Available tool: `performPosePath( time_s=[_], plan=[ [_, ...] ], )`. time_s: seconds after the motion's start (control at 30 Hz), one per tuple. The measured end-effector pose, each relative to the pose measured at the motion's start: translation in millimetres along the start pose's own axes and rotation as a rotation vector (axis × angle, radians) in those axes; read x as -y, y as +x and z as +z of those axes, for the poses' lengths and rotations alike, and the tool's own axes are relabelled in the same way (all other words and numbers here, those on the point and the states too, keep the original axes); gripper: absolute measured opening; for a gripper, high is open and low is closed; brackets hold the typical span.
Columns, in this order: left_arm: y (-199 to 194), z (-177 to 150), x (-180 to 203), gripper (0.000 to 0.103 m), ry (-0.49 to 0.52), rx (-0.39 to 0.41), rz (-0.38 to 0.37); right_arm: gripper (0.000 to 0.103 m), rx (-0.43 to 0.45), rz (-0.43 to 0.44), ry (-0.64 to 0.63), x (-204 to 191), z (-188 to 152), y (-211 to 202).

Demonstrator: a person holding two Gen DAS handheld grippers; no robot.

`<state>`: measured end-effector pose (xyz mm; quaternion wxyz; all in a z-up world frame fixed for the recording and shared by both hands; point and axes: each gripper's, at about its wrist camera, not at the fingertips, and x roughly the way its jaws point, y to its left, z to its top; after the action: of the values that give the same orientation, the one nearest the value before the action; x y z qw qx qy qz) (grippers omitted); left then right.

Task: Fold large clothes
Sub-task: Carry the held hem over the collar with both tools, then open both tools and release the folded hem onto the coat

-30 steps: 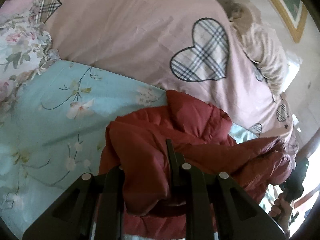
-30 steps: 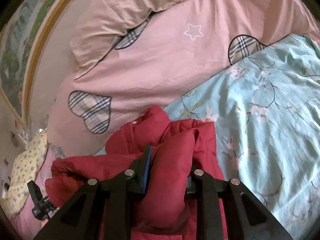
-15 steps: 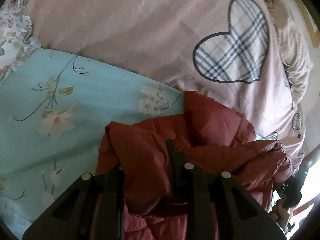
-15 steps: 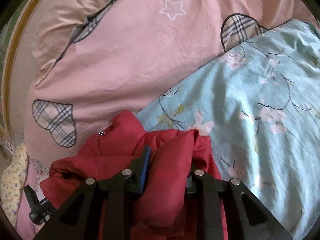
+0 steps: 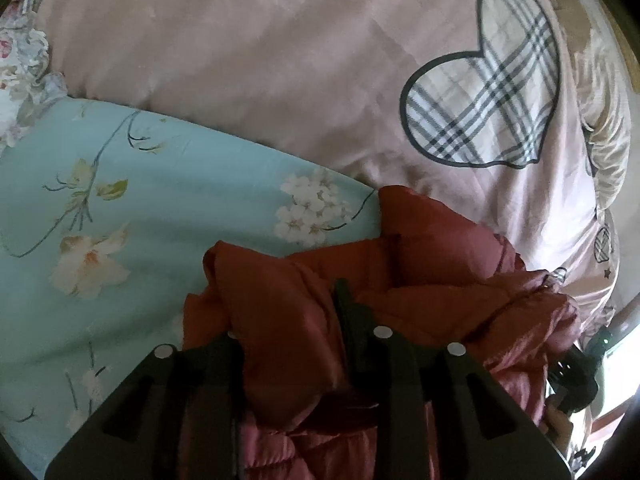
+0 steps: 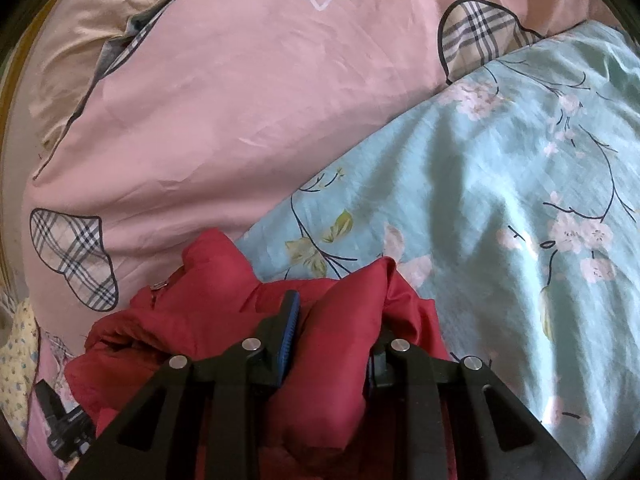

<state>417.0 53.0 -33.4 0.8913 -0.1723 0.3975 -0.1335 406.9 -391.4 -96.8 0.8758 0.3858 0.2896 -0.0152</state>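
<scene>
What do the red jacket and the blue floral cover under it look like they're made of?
Red puffy jacket: probably padded nylon or polyester; smooth with a slight sheen, bulging thickly between the pads. Light blue floral bed cover: likely woven cotton; matte, printed blossoms, soft creases.

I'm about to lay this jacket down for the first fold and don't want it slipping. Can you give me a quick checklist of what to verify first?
1. Left gripper clamped on the puffy red quilted jacket: ok, a thick bunch of fabric sits between its fingers.
2. Right gripper clamped on the jacket: ok, a fold fills the gap.
3. Jacket spread flat between the grippers: not ok, it is bunched and crumpled.
4. Landing spot on the light blue floral sheet: ok, bare fabric ahead.
5. Jacket clear of the pink heart-print duvet: cannot tell, its far edge reaches the duvet's border.
</scene>
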Motion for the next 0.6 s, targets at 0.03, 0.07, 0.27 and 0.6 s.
performPosePath(
  time_s=[0.03,0.07,0.27,0.6],
  plan=[
    [-7,-1,0,0.028,0.000,0.007,-0.001,0.025,0.000,-0.001,-0.003,0,0,0],
    [-14,-3,1,0.031,0.000,0.016,-0.002,0.025,0.000,0.000,-0.004,1,0,-1],
    [-91,-33,34,0.047,0.088,0.155,-0.005,0.025,0.002,-0.012,-0.013,-3,-2,6],
    [-57,-99,94,0.052,0.363,-0.009,0.025,0.035,-0.007,-0.023,-0.046,-13,-1,0]
  ],
)
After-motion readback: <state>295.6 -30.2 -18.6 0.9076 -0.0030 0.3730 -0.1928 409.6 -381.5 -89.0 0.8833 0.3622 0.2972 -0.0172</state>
